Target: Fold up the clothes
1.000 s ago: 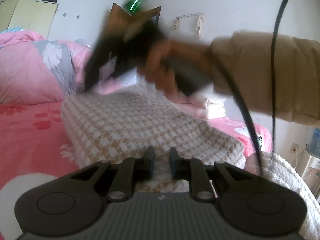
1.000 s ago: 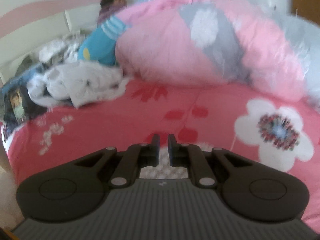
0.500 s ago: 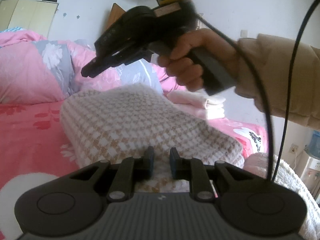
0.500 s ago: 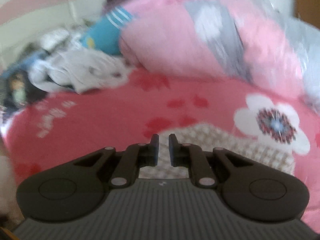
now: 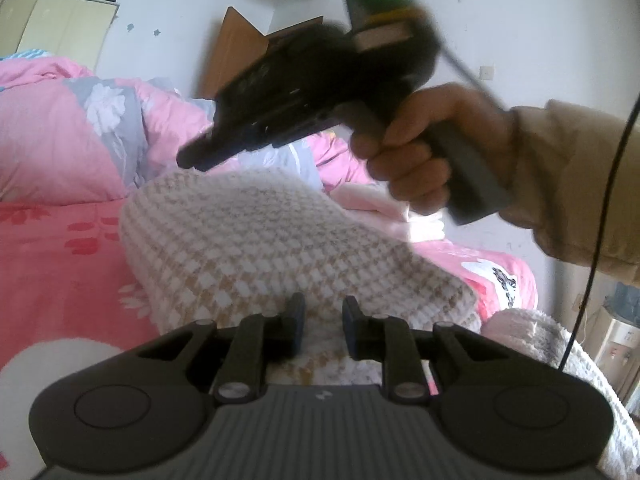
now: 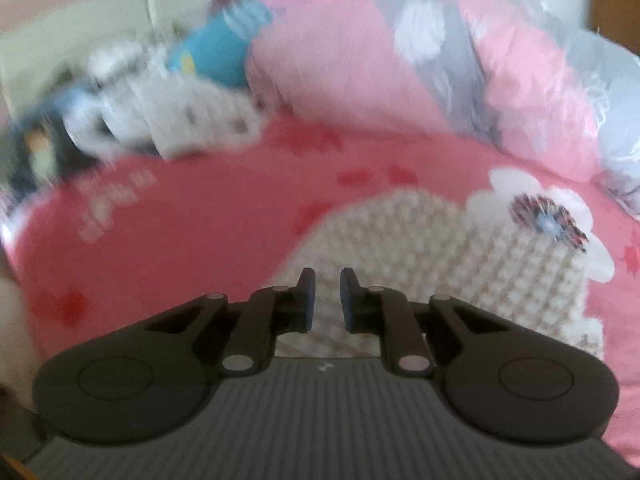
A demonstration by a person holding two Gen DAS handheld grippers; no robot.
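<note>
Two grippers, both loosened. The left gripper (image 5: 322,326) has just been easing apart, its jaws slack with the knit (image 5: 280,248) behind the gap, nothing pinched. The right gripper (image 6: 327,300) hangs above the knit's far end, jaws slightly parted and empty. Soft, thick, floppy stuff; I'd pinch a folded edge or corner. The left view alone shows the hand (image 5: 420,148); the right view alone shows the quilt (image 6: 380,72) beyond on the bed (image 6: 180,220).

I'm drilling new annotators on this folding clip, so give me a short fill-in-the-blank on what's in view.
1. The folded checked garment lies on a ____ bedsheet.
2. The right gripper is held by a hand in a ____ sleeve.
3. The light on top of that gripper glows ____.

Missing words: pink; beige; green
</note>
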